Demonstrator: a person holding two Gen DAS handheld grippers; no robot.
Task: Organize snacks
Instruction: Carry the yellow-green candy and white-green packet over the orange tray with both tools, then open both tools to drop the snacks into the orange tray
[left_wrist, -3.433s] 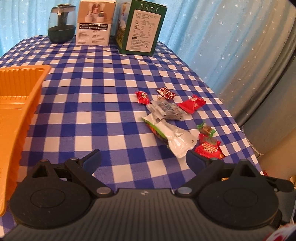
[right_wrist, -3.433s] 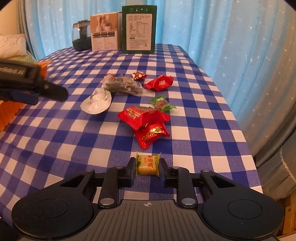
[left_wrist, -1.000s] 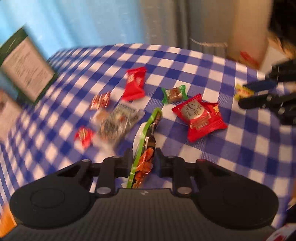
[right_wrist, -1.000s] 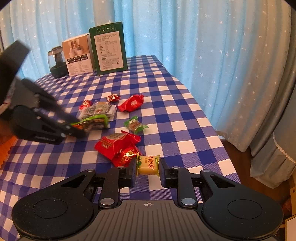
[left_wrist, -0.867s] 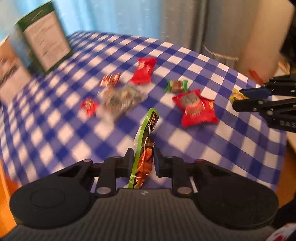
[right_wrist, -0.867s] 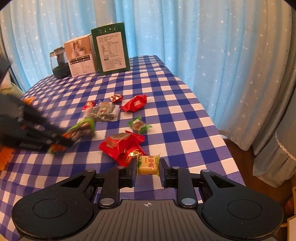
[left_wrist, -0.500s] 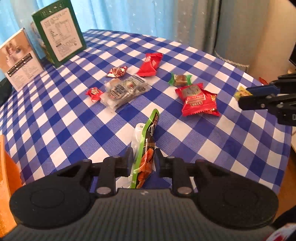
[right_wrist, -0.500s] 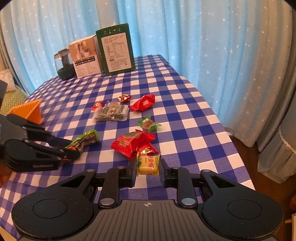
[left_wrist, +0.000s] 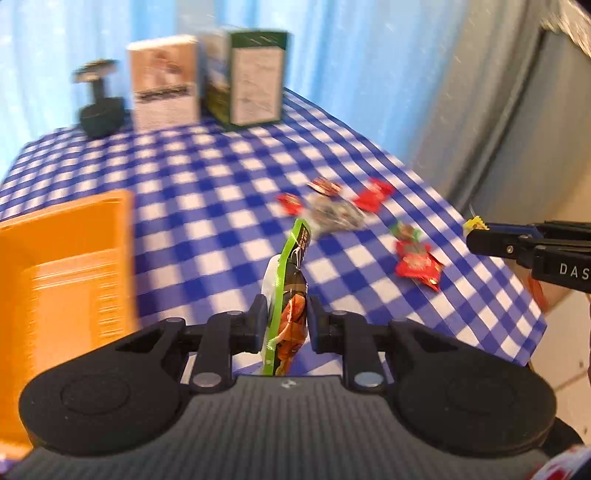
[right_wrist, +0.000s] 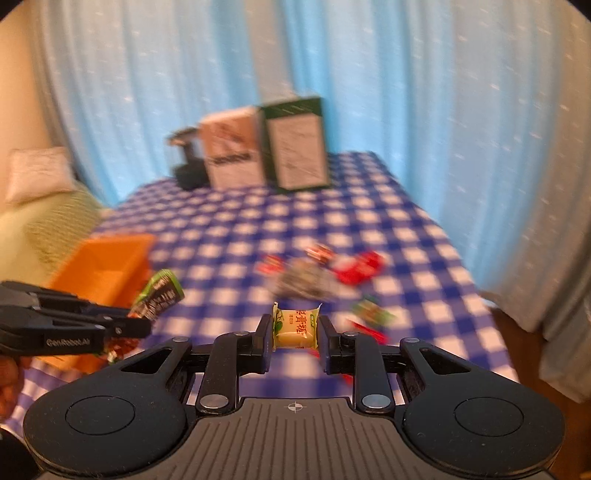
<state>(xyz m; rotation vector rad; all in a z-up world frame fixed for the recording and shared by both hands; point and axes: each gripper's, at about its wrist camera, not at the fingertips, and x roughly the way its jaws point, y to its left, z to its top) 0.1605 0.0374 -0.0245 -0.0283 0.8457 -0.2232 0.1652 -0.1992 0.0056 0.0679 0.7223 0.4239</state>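
- Checked blue-white tablecloth (left_wrist: 221, 192): right edge and near right corner in left wrist view, cloth dropping off just past red packets; floor visible beyond.
- Bare cloth between orange tray (left_wrist: 70, 273) and scattered snacks; widest open stretch there, running back toward boxes.
- Tray at left side of table, near rim toward camera; seen again in right wrist view (right_wrist: 107, 266), behind left gripper.
- Back of table: dark round container (left_wrist: 99, 110), beige box (left_wrist: 166, 92), green box (left_wrist: 255, 81), standing in a row just beside one another, against blue curtain (left_wrist: 351, 55).
- Loose snacks grouped right of centre: clear grey packet (left_wrist: 332, 214), small red candies around it, green-wrapped candy (left_wrist: 406, 232), red packets (left_wrist: 417, 264) nearest the edge. Heavy blur; no finer detail legible.
- Left gripper (left_wrist: 286, 325): clamped on long green-edged snack pouch (left_wrist: 291, 295), pouch standing edge-on between pads, top poking up above cloth, clear of table. Same pouch (right_wrist: 159, 295) sticking out of gripper tip in right wrist view, in front of tray.
- Right gripper (right_wrist: 295, 332): closed on small yellow candy (right_wrist: 295, 328), held off the table, wrapper squarely between pads. In left wrist view entering from right edge (left_wrist: 480, 236), yellow tip showing, near table corner.
- Both grippers angled downward over near side of table, well apart.
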